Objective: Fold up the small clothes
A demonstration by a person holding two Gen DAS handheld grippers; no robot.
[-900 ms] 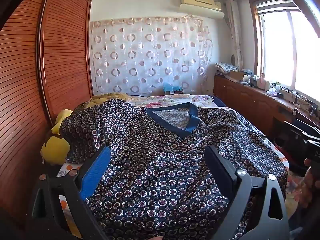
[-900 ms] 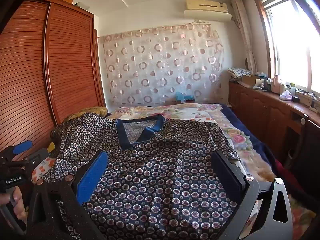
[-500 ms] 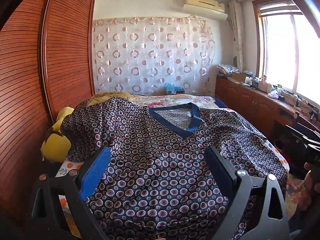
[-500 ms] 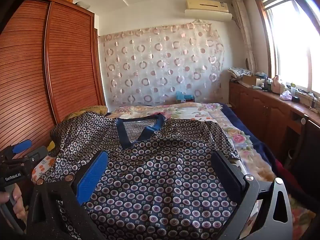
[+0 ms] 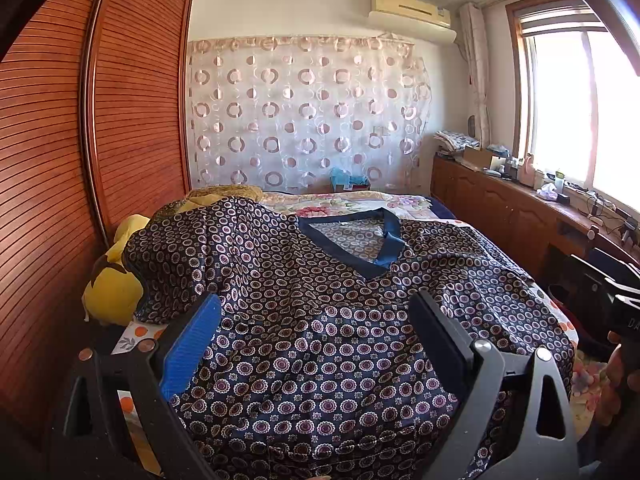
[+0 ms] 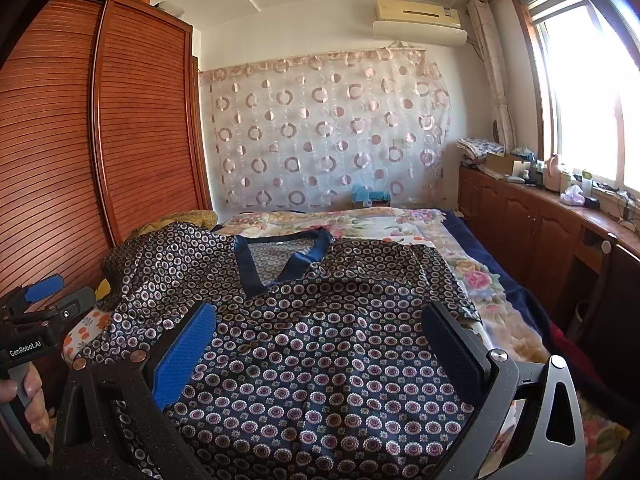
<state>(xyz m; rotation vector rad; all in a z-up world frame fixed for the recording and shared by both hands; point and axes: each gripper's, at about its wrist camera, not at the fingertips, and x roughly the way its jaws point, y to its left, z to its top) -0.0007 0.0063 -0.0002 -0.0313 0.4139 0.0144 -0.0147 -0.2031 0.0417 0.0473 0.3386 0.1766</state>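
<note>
We see a bedroom with a floral bed. Across its lower centre lies a navy circle-print top, front up, blue V-neck toward the curtain. Our left gripper and right gripper hover wide apart, empty.

Left gripper and right gripper — jaws spread wide, holding nothing.
</note>
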